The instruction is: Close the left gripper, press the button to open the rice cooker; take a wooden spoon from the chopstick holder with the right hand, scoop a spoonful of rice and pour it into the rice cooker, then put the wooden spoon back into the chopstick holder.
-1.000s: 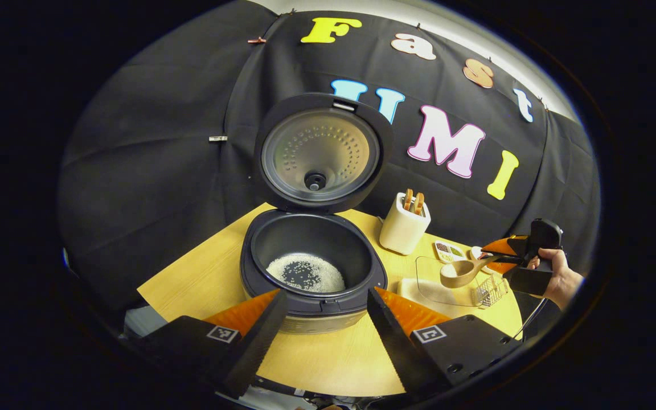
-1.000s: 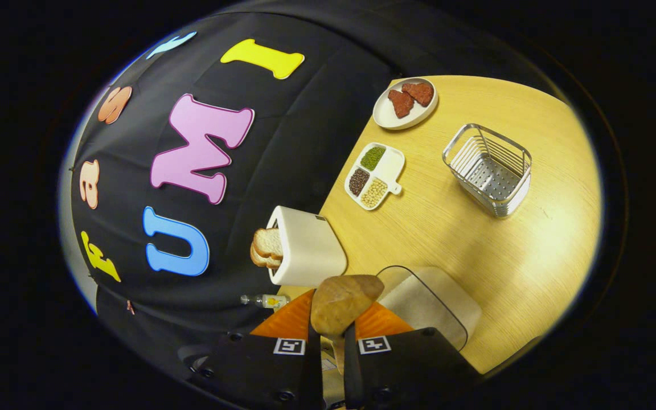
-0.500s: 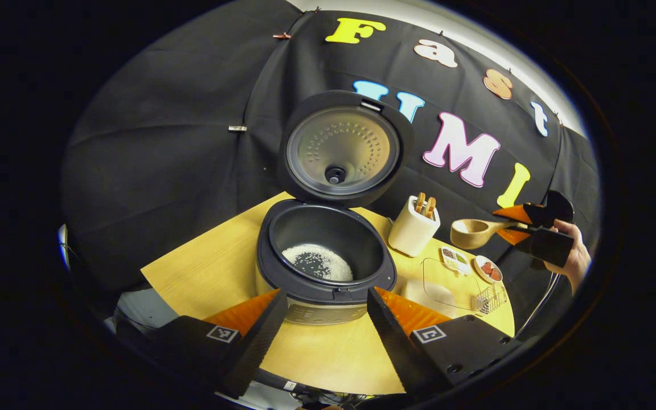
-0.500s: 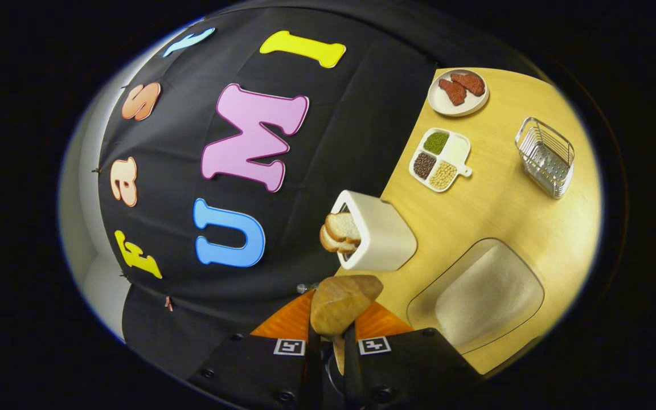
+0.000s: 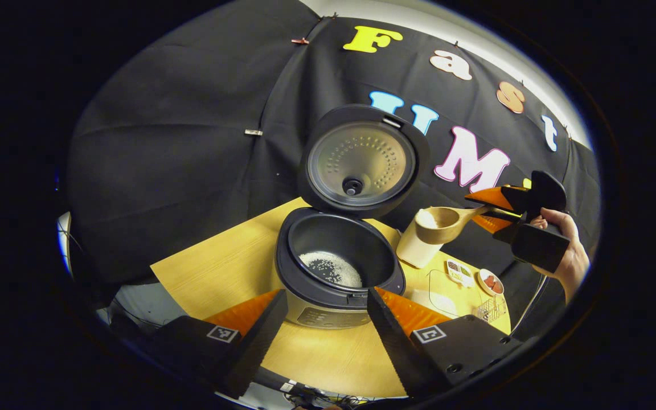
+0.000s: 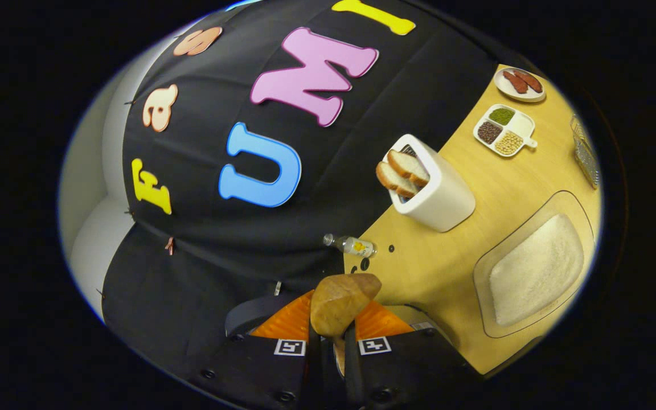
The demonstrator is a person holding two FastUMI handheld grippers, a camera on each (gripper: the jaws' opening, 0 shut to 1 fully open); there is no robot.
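My right gripper (image 6: 328, 341) fingers clamp 1 rice-loaded wooden spoon (image 5: 442, 224), held above the counter (image 5: 220, 267) beside 1 open black rice cooker (image 5: 339, 267). My left gripper (image 5: 328, 324) fingers spread open, holding nothing.

Colours on my bench

I see a black rice cooker (image 5: 339, 267) with white rice, a tan wooden spoon (image 5: 445, 219), a cream chopstick holder (image 6: 439, 196), and the pale yellow wood-grain table (image 6: 447, 267).

Bright even overhead light, sharp focus, strong fisheye bending at edges.
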